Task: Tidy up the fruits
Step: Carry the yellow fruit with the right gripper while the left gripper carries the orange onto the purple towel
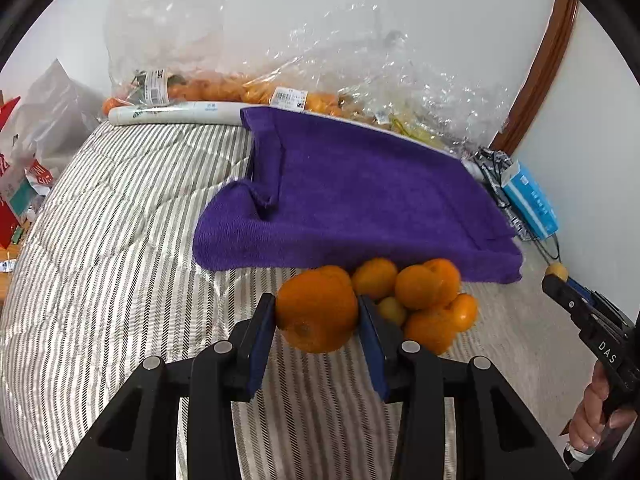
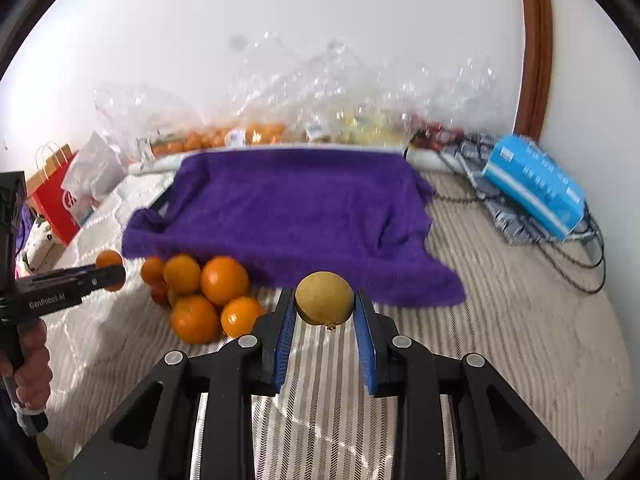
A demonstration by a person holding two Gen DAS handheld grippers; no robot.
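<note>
My left gripper (image 1: 317, 316) is shut on an orange (image 1: 316, 312) and holds it above the striped bedding, just in front of a pile of oranges (image 1: 432, 300). My right gripper (image 2: 325, 304) is shut on a small yellow-brown fruit (image 2: 325, 299), lifted over the bedding to the right of the same pile of oranges (image 2: 204, 300). A purple towel (image 1: 360, 196) covers a tray behind the pile; it also shows in the right wrist view (image 2: 296, 216). The left gripper with its orange (image 2: 109, 264) shows at the left of the right wrist view.
Clear plastic bags of fruit (image 1: 280, 92) lie along the wall behind the towel. A blue box (image 2: 536, 184) and cables sit at the right. A red paper bag (image 2: 52, 196) stands at the left. A white tube (image 1: 176, 114) lies at the back.
</note>
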